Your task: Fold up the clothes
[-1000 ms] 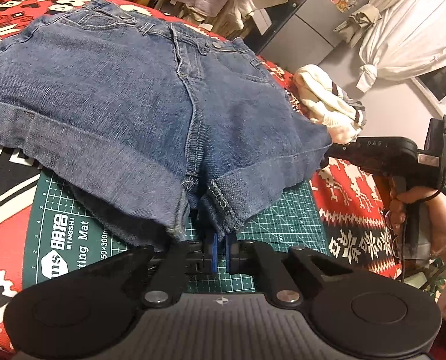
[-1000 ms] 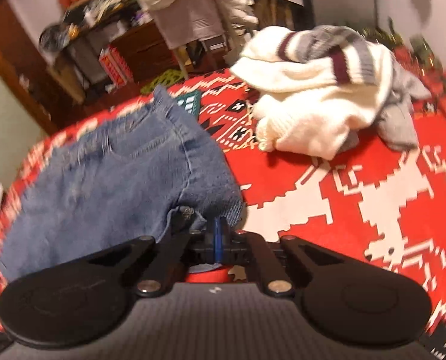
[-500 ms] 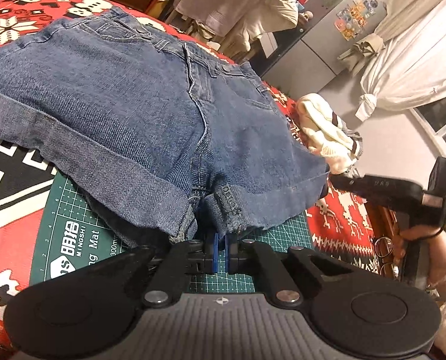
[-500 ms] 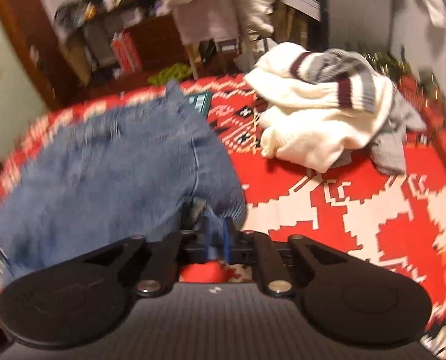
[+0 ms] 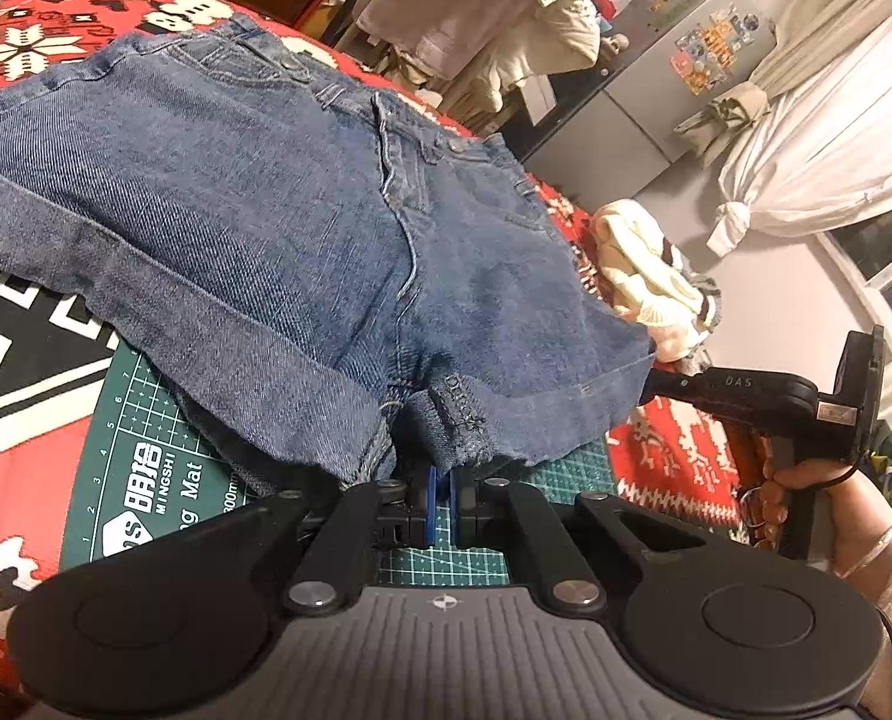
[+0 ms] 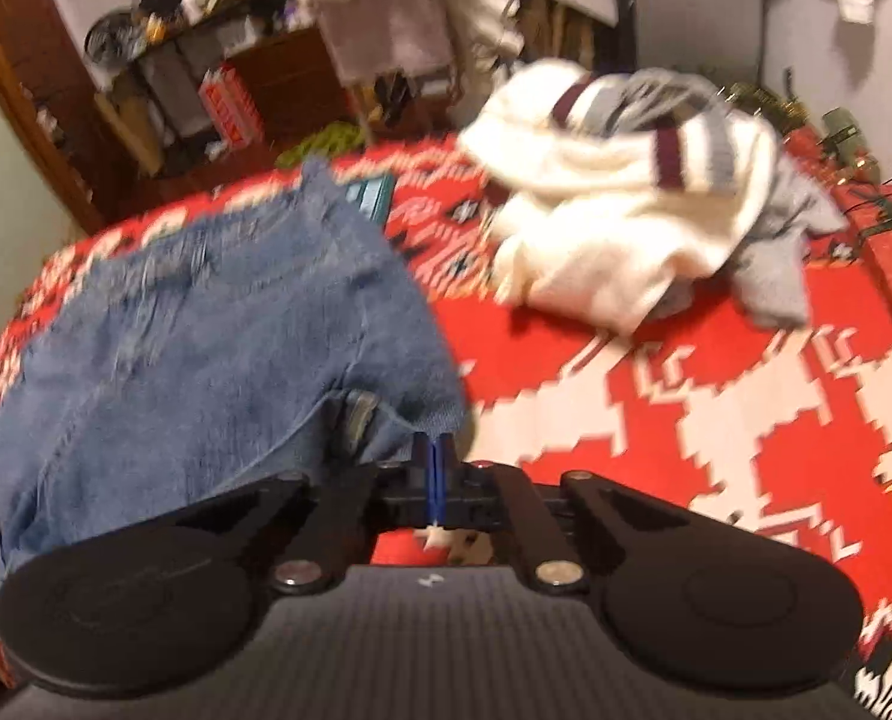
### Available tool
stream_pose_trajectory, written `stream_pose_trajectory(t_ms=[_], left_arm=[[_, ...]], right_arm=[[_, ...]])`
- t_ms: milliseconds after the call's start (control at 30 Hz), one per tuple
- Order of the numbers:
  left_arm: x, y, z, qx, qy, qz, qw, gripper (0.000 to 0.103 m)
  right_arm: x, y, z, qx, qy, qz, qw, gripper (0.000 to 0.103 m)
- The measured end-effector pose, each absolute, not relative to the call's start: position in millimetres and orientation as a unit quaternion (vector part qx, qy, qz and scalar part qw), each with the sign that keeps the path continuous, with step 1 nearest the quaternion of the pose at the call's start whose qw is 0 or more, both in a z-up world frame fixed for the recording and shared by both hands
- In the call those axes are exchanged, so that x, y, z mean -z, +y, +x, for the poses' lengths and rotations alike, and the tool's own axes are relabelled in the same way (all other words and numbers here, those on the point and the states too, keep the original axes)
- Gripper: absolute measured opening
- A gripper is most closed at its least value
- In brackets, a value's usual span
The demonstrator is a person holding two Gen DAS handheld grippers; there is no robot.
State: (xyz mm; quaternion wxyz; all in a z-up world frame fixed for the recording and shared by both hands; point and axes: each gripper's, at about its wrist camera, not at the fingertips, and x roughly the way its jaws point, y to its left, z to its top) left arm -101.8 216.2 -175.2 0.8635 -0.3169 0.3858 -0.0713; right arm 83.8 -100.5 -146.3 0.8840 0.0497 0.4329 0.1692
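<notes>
The denim shorts [image 5: 278, 228] are lying spread across the frame's left and centre, unfolded — folding is barely beginning. At bottom centre the left gripper [image 5: 440, 495] is pinching the crotch hem, jaws nearly closed; at right, the right gripper [image 6: 434, 480] is clamping the leg cuff — a cream sweater [image 6: 614, 228] is waiting.

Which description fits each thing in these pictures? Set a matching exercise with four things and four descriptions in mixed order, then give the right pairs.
Things:
1. denim shorts
2. cutting mat
3. white sweater
4. left tongs

Descriptions:
A. green, partly under the denim
B. crumpled in a heap on the red blanket
C. shut on a hem
D. blue, with rolled cuffs

Pairs: 1-D, 2-A, 3-B, 4-C
</notes>
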Motion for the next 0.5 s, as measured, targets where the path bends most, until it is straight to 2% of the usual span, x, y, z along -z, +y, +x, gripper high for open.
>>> stream_pose_trajectory(t_ms=[200, 500], left_arm=[[171, 220, -107, 0.078, 0.366, -0.333, 0.865, 0.003], [175, 223, -105, 0.070, 0.373, -0.349, 0.857, 0.003]], right_arm=[[132, -116, 85, -0.137, 0.397, 0.078, 0.904, 0.000], [124, -104, 70, -0.162, 0.396, 0.010, 0.904, 0.007]])
